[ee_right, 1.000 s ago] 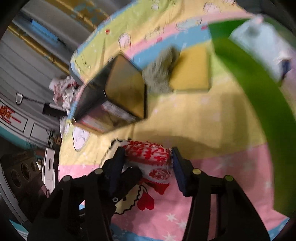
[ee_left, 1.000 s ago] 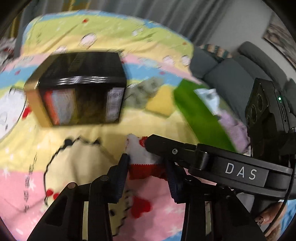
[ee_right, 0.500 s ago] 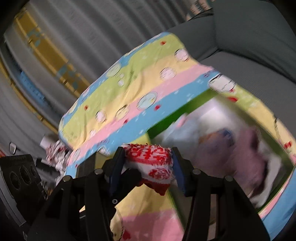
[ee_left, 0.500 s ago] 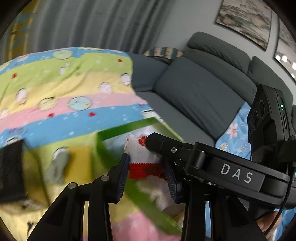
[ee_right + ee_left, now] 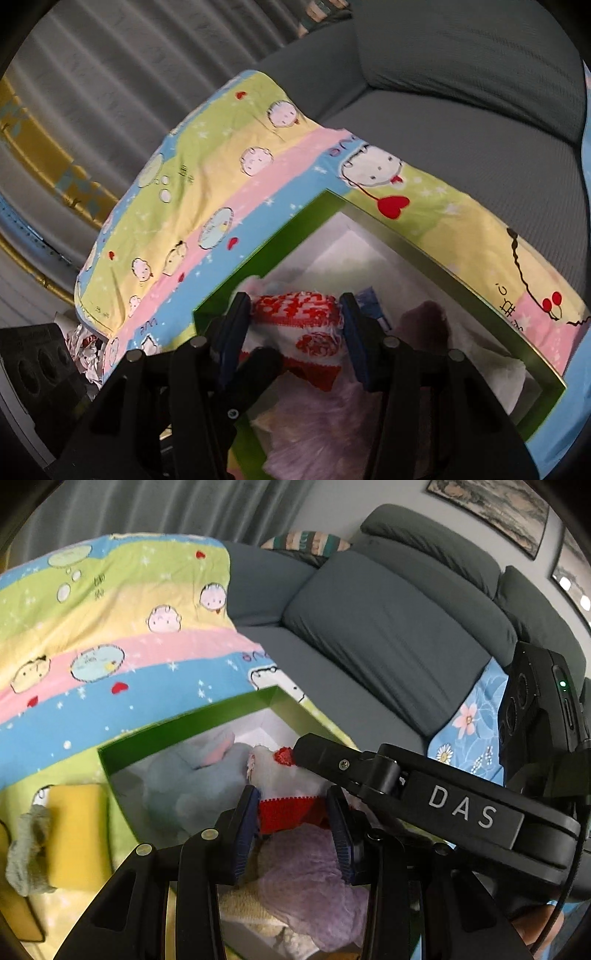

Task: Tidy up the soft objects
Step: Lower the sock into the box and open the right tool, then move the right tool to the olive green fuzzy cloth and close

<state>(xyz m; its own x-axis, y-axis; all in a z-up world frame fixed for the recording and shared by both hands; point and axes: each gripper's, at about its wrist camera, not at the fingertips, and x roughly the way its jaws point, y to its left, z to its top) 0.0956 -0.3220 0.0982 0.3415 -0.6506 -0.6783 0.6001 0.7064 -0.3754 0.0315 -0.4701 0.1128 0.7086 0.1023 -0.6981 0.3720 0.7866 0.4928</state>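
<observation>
Both grippers hold one red-and-white patterned cloth (image 5: 291,810) above an open green box (image 5: 192,722) on the striped cartoon blanket. My left gripper (image 5: 293,821) is shut on its red hem. My right gripper (image 5: 295,328) is shut on the cloth (image 5: 299,314) from the other side, and its body (image 5: 406,794) crosses the left wrist view. The green box (image 5: 280,236) holds a lilac cloth (image 5: 310,871), a light blue cloth (image 5: 192,775) and a cream one (image 5: 251,908).
A yellow sponge (image 5: 75,834) and a grey-green rag (image 5: 26,853) lie on the blanket (image 5: 110,627) left of the box. A grey sofa (image 5: 388,627) stands behind, with a blue floral cloth (image 5: 472,720) on it. Curtains (image 5: 129,74) hang at the back.
Both grippers carried the red-and-white cloth from the blanket beside the dark box over to above the open green box. The dark box has left both views.
</observation>
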